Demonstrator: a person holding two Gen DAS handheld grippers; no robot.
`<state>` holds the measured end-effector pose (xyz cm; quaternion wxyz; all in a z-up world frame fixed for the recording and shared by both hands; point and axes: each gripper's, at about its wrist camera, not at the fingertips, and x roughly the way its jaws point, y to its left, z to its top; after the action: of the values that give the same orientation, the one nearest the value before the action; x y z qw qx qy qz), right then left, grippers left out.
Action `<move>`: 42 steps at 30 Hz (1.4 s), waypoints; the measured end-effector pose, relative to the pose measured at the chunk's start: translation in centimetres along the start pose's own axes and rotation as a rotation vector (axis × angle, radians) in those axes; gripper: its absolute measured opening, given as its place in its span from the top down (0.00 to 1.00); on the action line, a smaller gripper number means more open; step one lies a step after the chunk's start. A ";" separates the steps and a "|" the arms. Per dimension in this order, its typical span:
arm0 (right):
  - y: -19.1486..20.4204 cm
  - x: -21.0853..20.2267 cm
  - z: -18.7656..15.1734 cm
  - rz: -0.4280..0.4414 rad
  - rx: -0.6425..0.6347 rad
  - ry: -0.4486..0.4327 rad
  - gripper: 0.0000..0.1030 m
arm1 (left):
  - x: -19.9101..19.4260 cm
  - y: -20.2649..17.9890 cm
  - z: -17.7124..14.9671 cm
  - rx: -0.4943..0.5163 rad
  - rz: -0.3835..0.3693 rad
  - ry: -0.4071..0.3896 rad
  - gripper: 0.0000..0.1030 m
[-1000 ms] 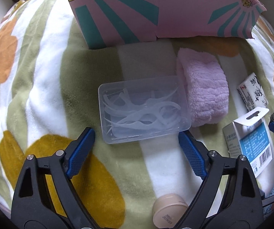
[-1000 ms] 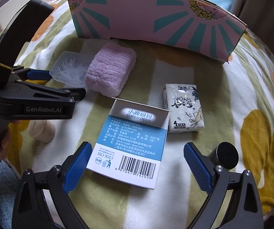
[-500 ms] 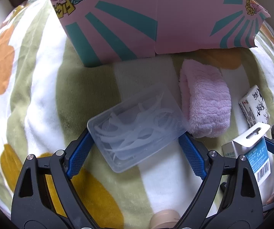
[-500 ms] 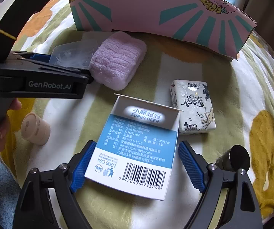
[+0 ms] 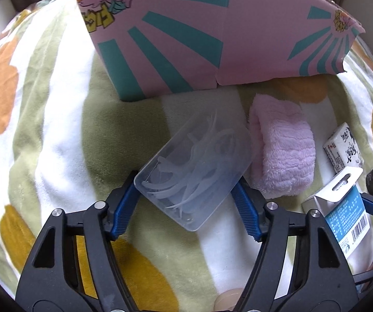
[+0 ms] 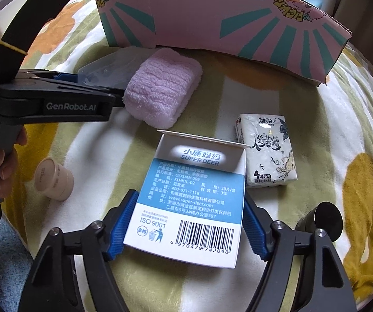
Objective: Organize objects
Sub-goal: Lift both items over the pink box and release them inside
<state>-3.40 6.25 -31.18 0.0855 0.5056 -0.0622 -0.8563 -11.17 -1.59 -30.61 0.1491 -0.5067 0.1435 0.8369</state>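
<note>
My left gripper [image 5: 186,208] is shut on a clear plastic box of floss picks [image 5: 194,171] and holds it tilted above the blanket; it also shows in the right wrist view [image 6: 103,70]. My right gripper [image 6: 189,226] is shut on a white and blue carton [image 6: 194,197] with a barcode. A folded pink towel [image 5: 282,153] lies just right of the clear box. The pink and teal cardboard box [image 5: 212,41] stands at the back.
A tissue pack [image 6: 267,150] lies right of the carton. A beige round jar [image 6: 54,179] lies on its side at the left. A dark cylinder [image 6: 321,221] lies at the right. All rest on a flowered blanket [image 5: 56,130].
Both grippers closed on their objects. The left one lifted and tilted the clear box toward the pink cardboard box. The right one moved forward and gripped the carton.
</note>
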 end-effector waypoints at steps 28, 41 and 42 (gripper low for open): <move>-1.0 -2.3 0.4 0.026 0.042 -0.046 0.38 | -6.0 1.7 -0.8 -0.050 -0.093 -0.093 0.39; -2.0 -8.2 2.7 0.021 0.065 -0.171 0.38 | -11.0 2.0 1.3 -0.019 -0.090 -0.190 0.39; -2.2 -8.9 3.2 0.020 0.066 -0.183 0.38 | -11.7 2.2 1.6 -0.020 -0.092 -0.196 0.39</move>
<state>-2.19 10.33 -22.46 0.0712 0.4272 -0.1028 -0.8954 -8.16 -4.14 -19.26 0.1957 -0.4298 0.0967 0.8761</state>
